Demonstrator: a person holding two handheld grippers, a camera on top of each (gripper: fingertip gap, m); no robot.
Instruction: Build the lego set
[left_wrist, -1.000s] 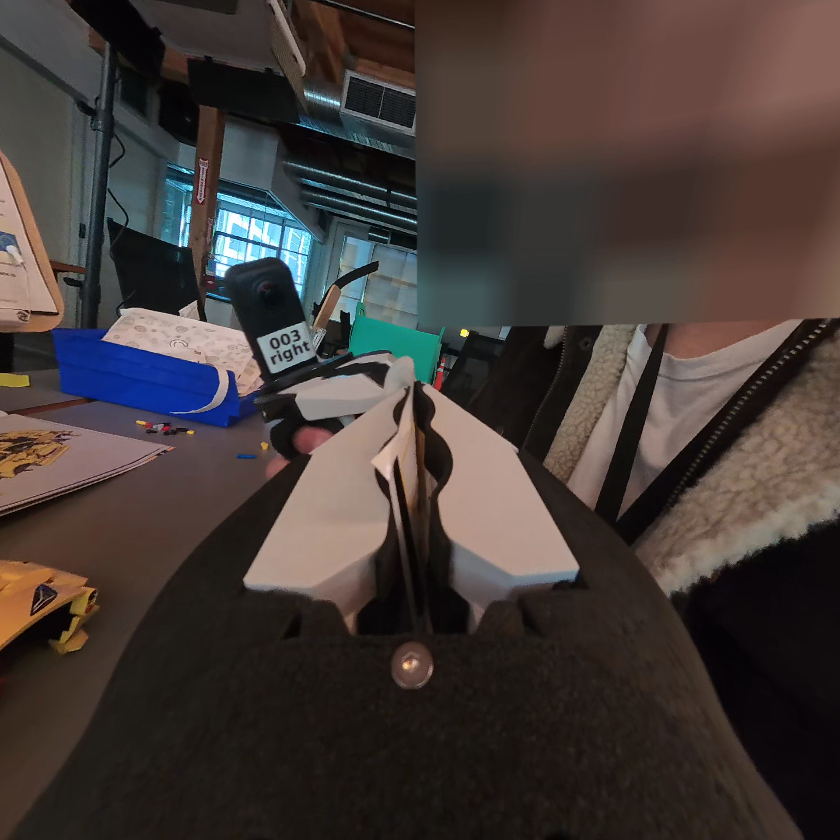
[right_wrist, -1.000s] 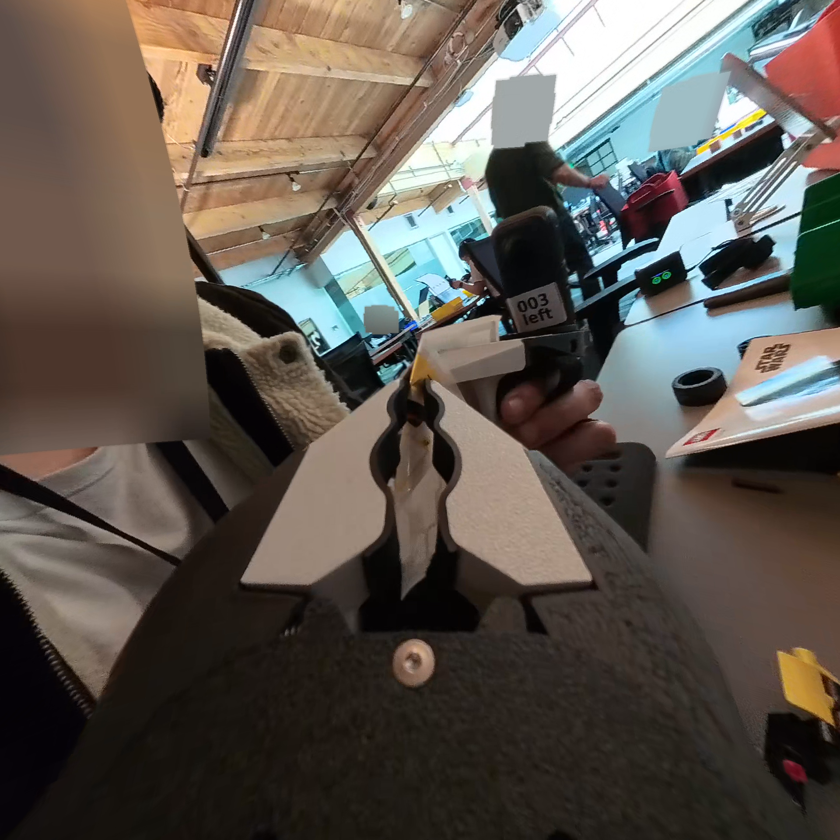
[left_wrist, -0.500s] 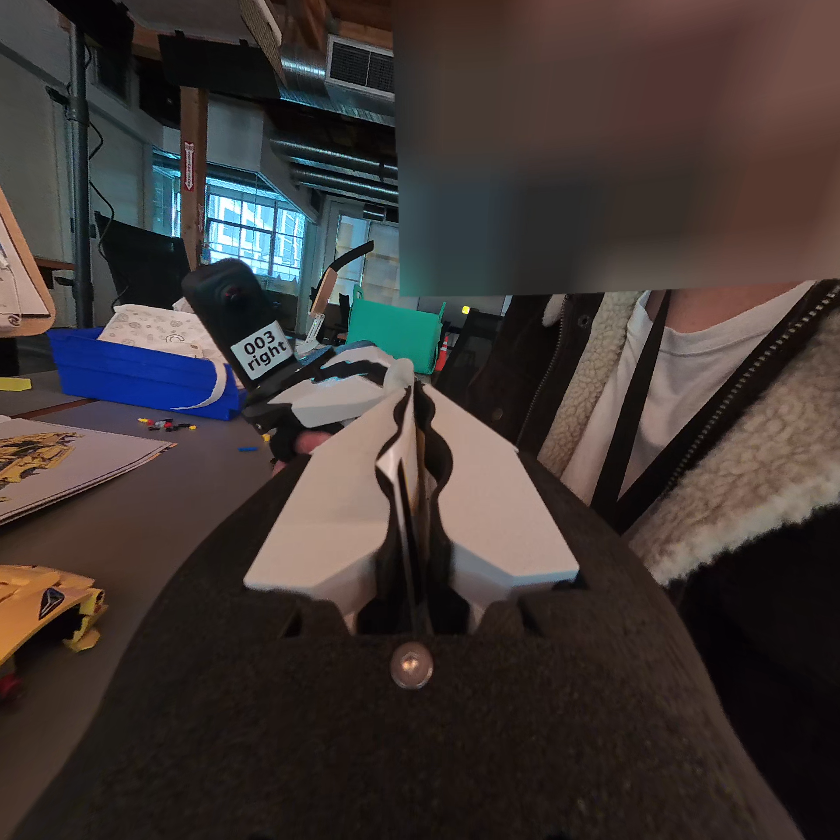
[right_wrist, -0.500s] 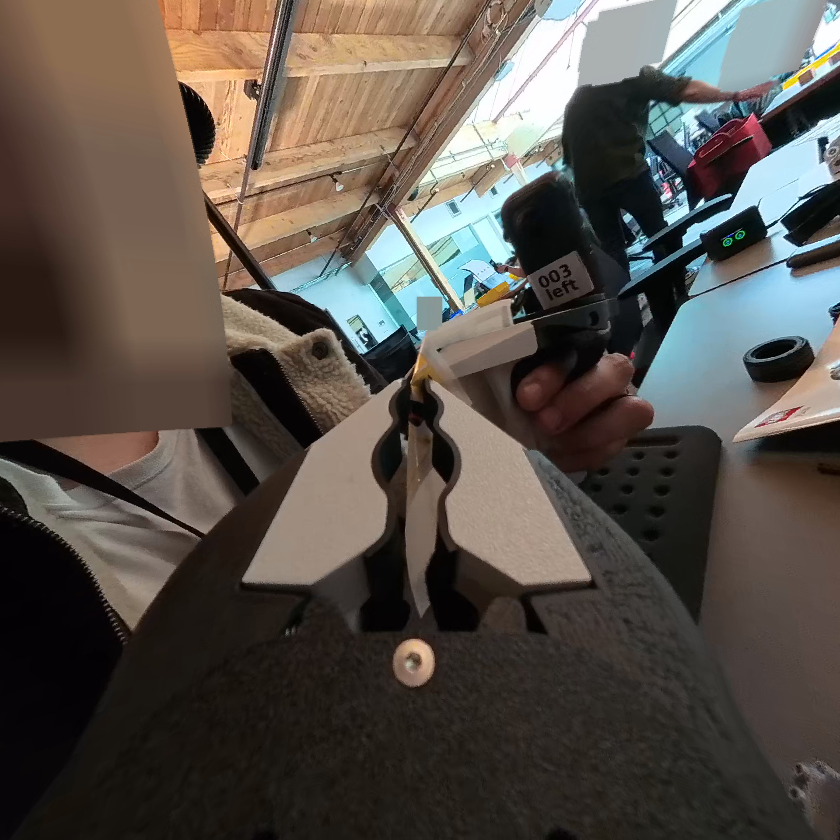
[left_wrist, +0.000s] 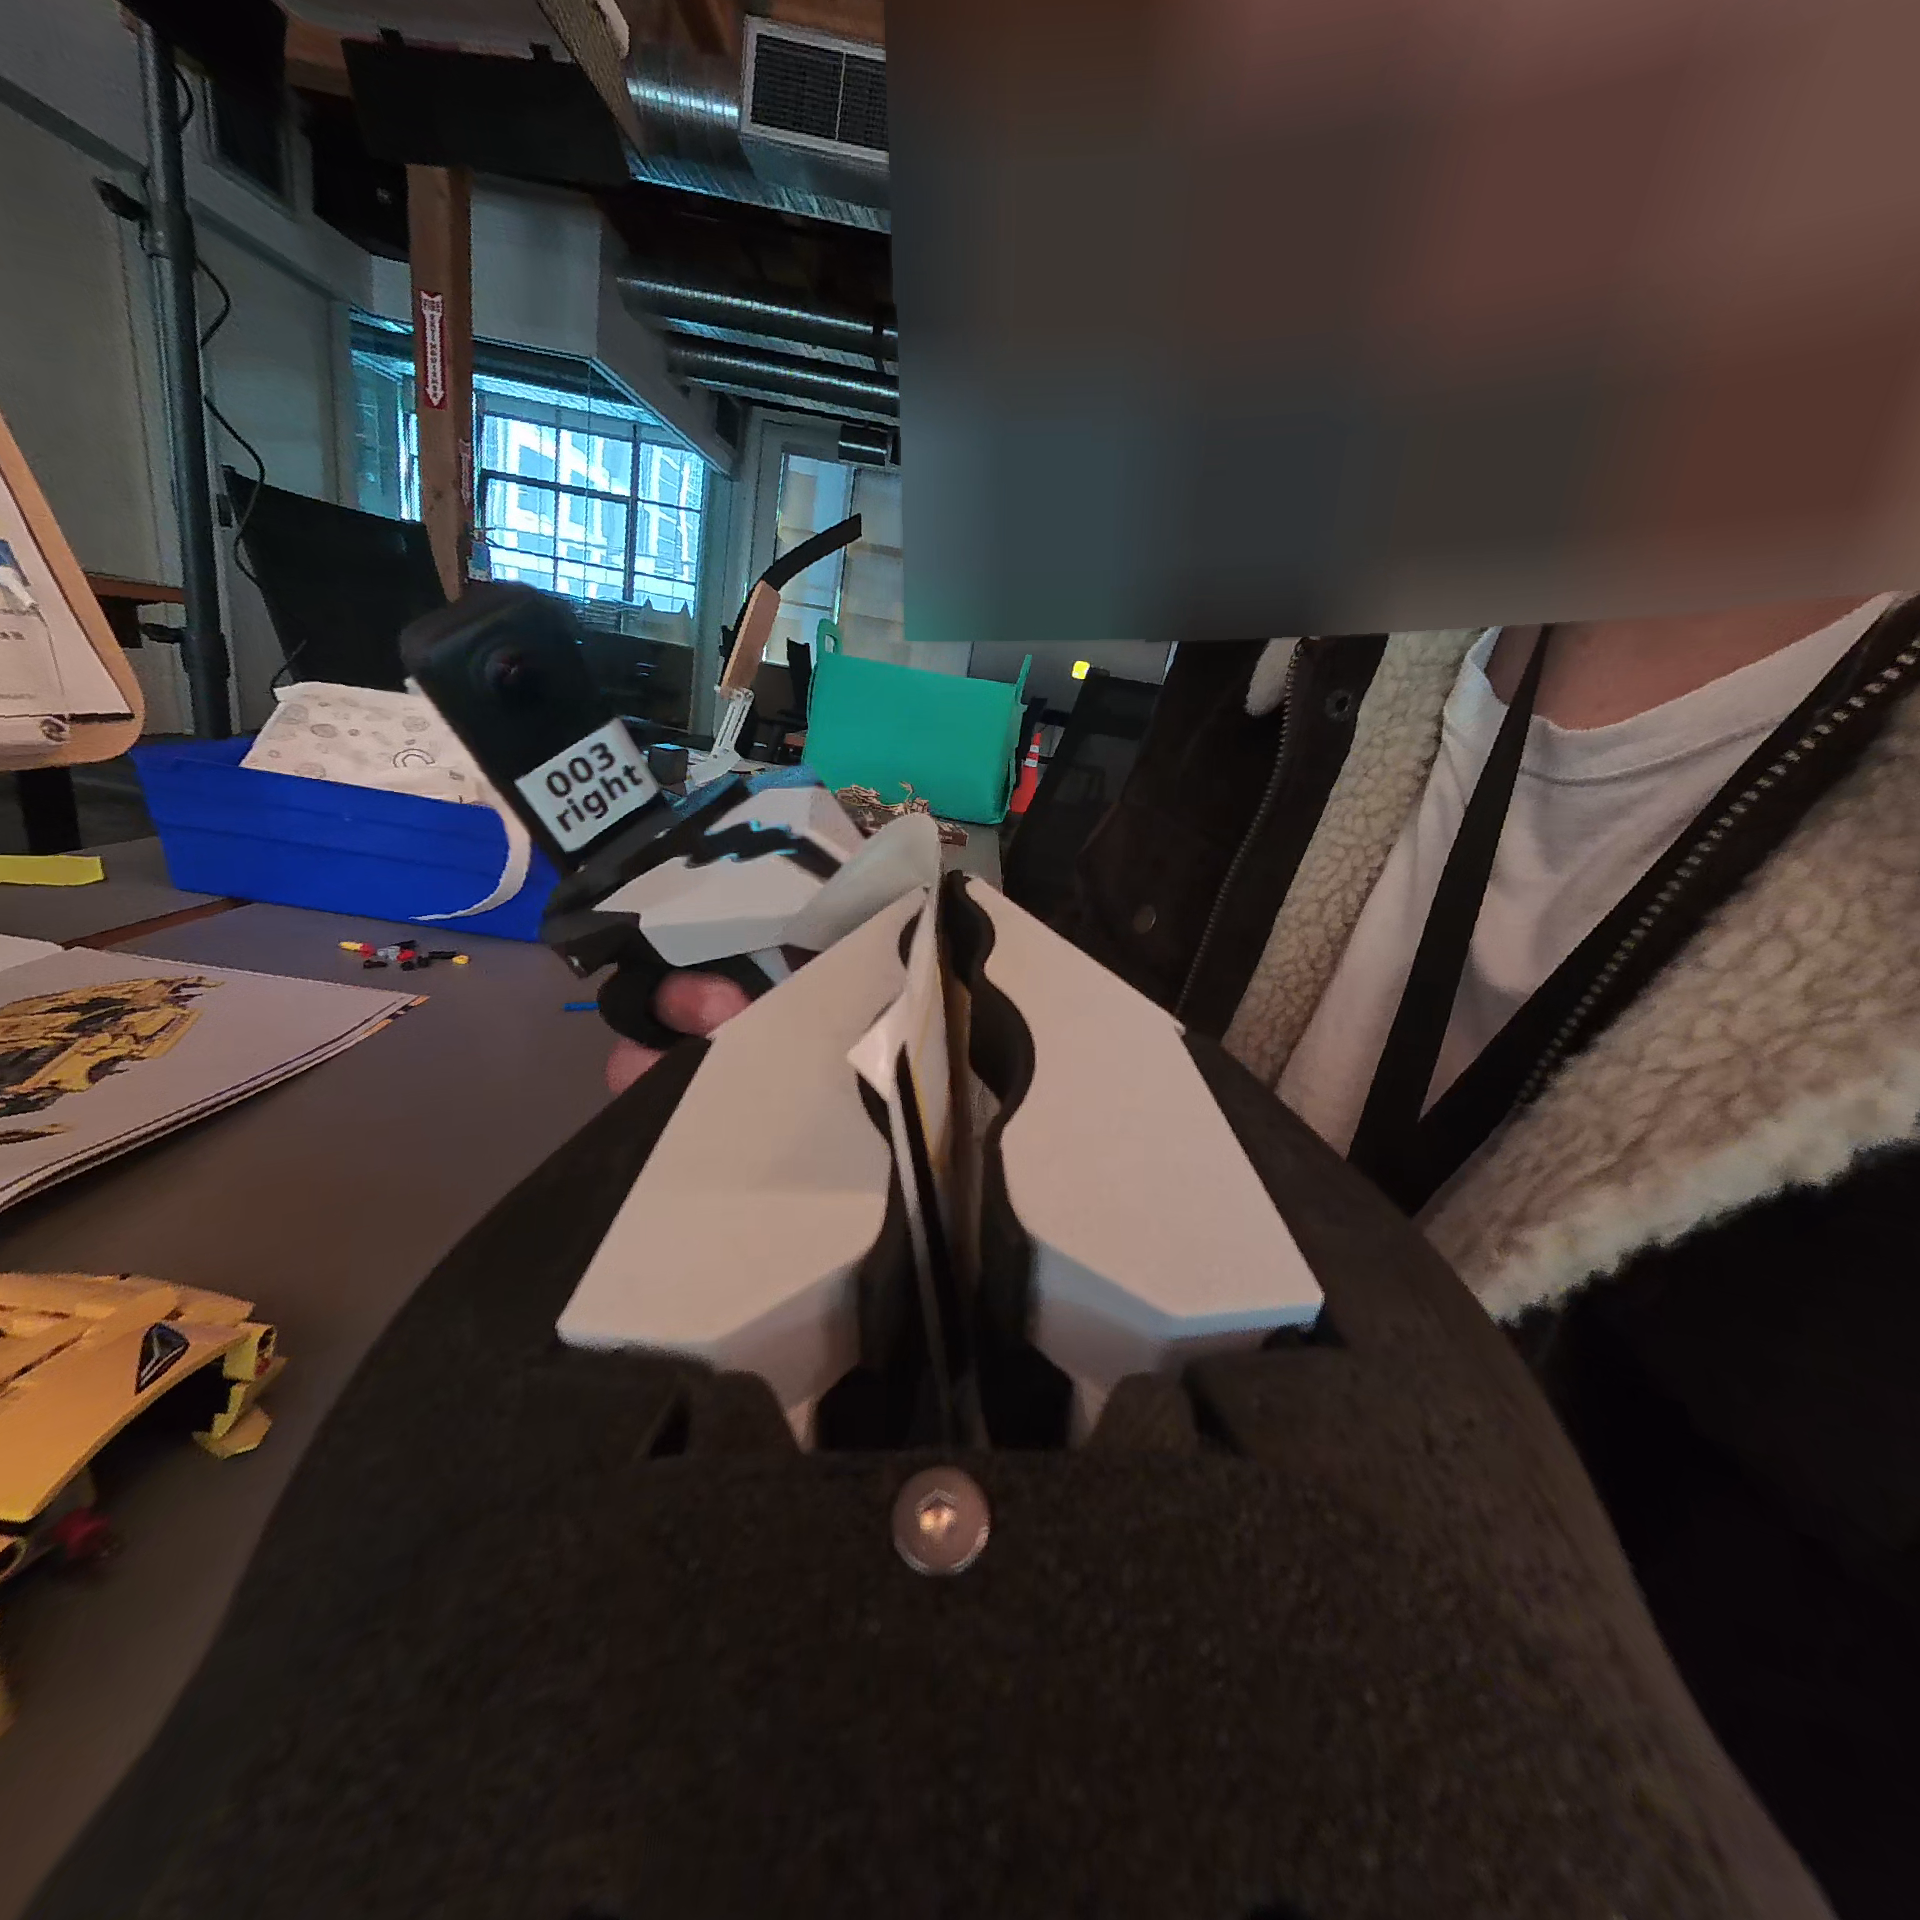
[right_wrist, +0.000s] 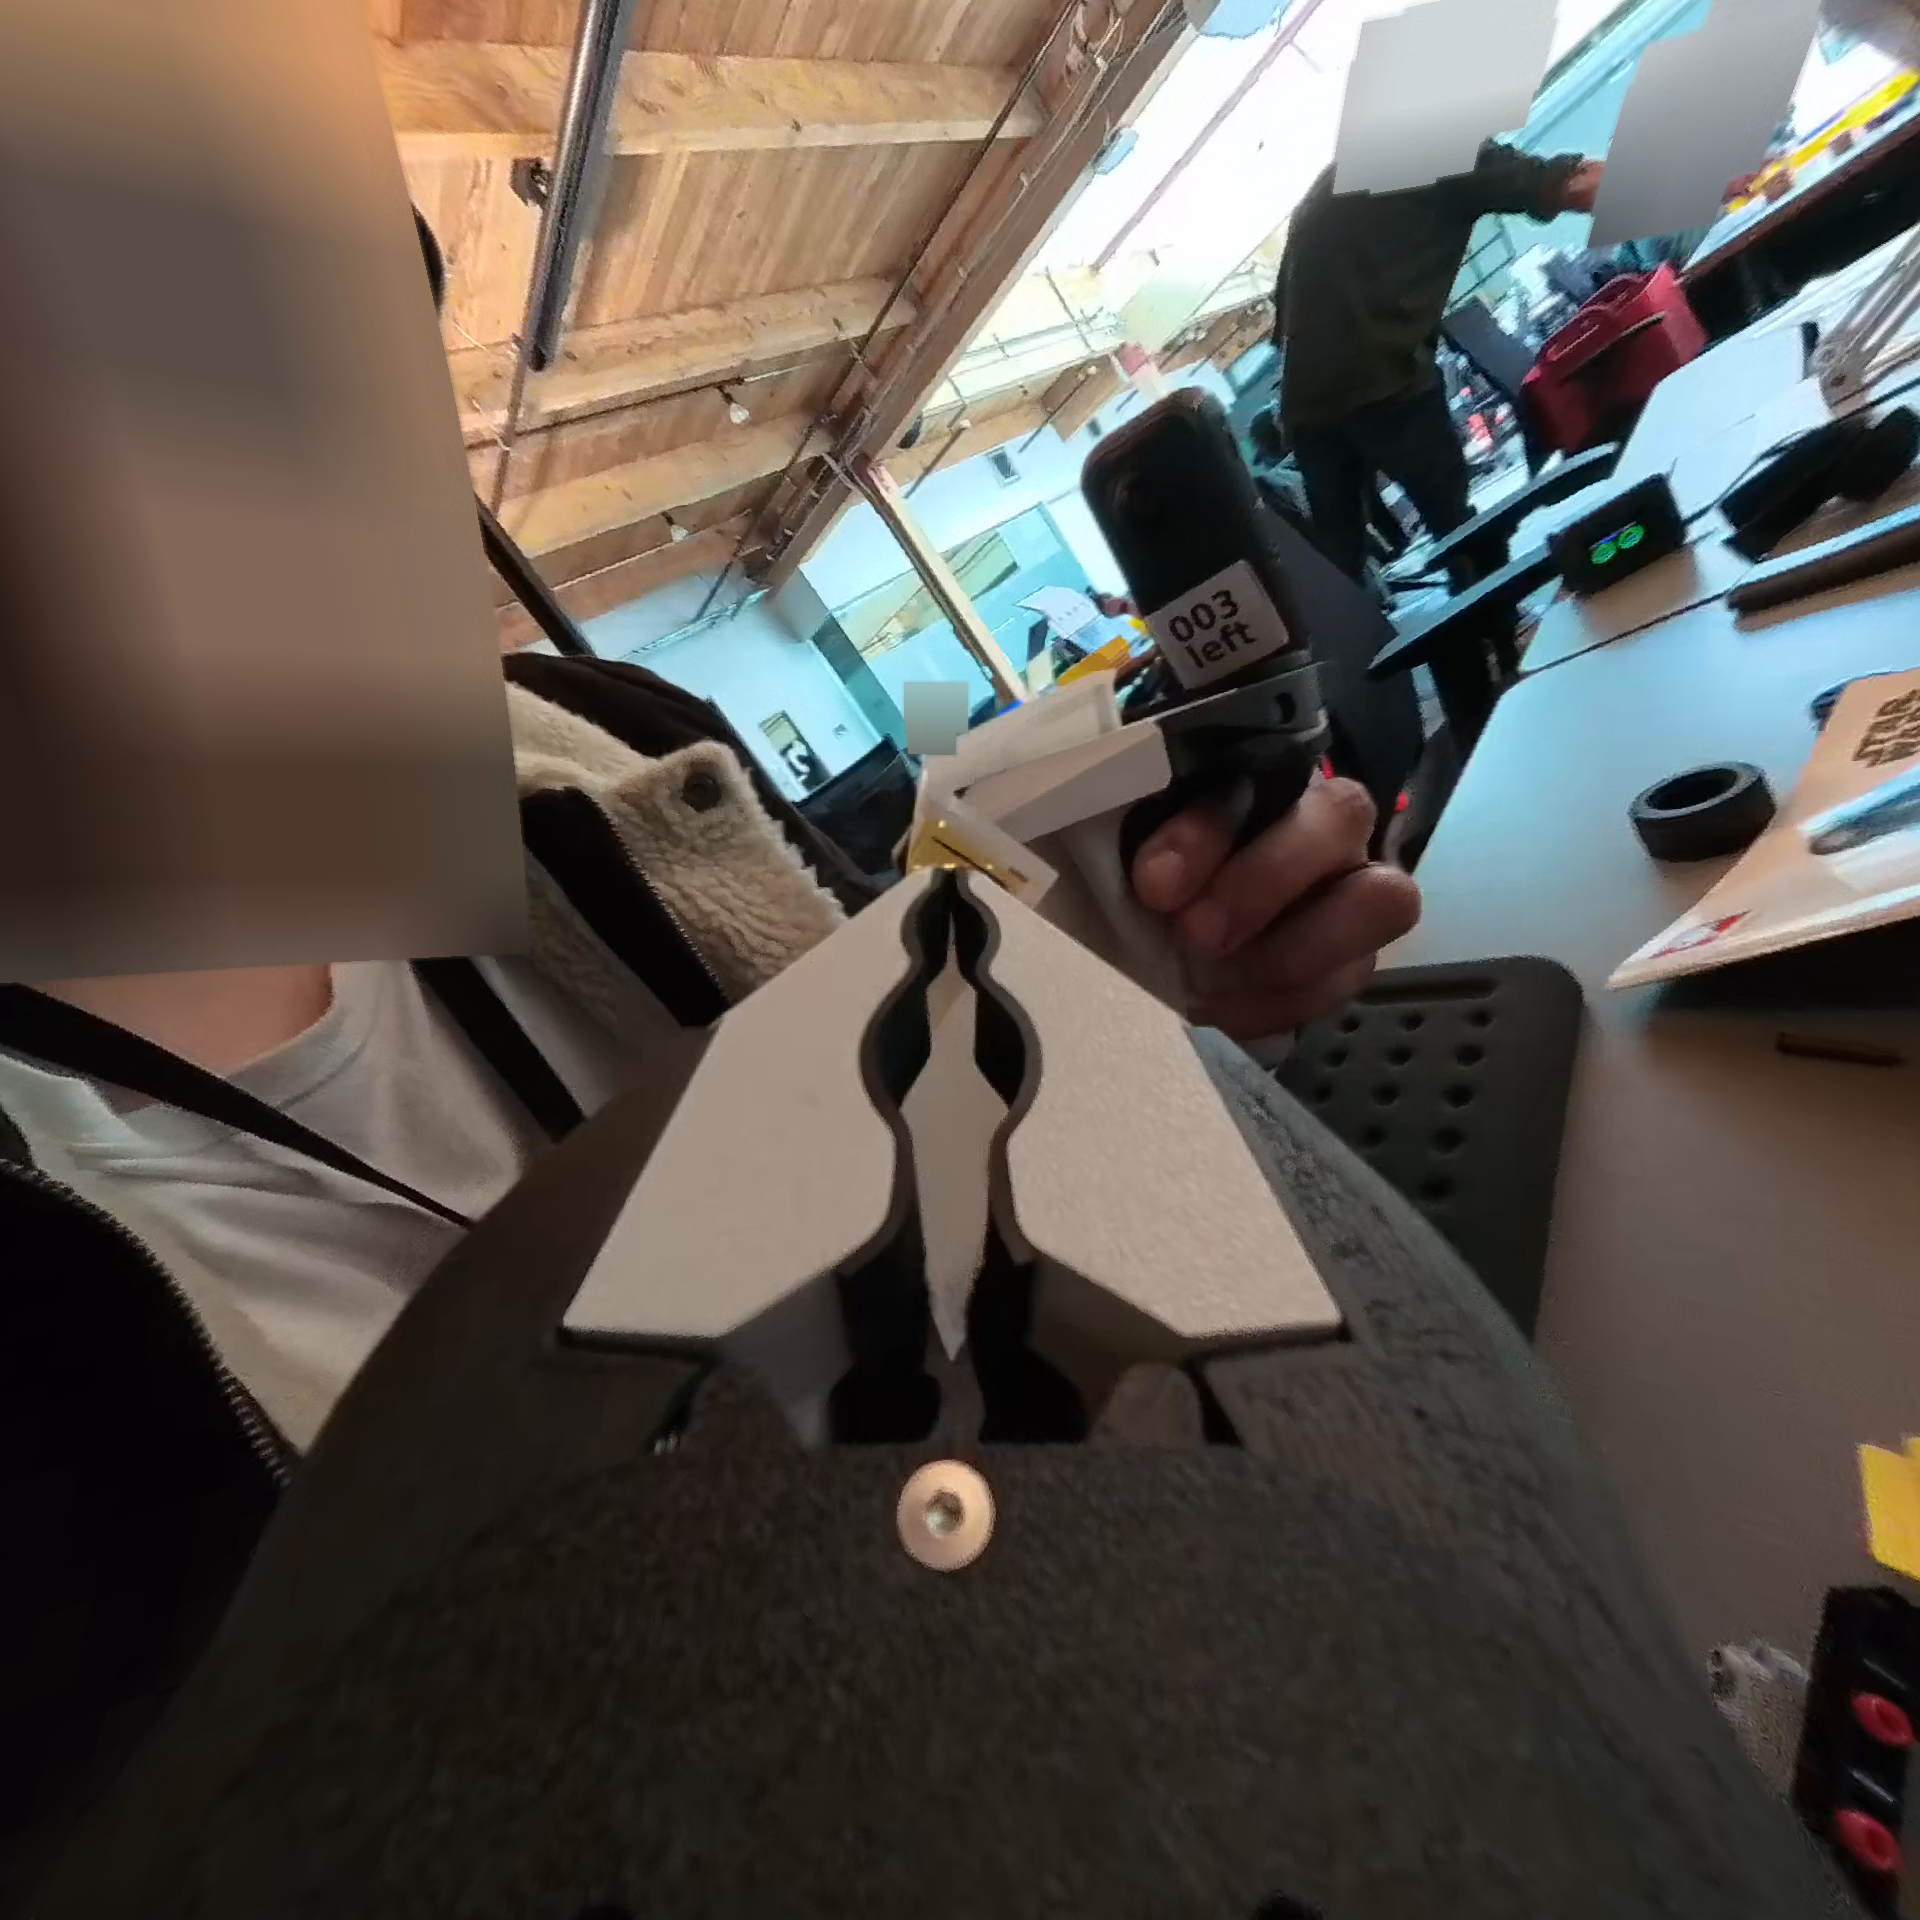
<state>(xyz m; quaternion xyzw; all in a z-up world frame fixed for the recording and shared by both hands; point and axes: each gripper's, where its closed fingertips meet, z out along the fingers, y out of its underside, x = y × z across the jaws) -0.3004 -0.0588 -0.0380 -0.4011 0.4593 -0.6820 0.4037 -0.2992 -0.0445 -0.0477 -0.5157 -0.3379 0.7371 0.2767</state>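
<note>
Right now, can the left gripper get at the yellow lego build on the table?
Probably not yet: the left gripper is shut on a sticker sheet that the right gripper also pinches. The yellow lego build lies unobstructed.

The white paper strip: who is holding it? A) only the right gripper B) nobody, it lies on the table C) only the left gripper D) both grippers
D: the white paper strip sits pinched in the shut right gripper, and its other end is pinched in the shut left gripper.
</note>
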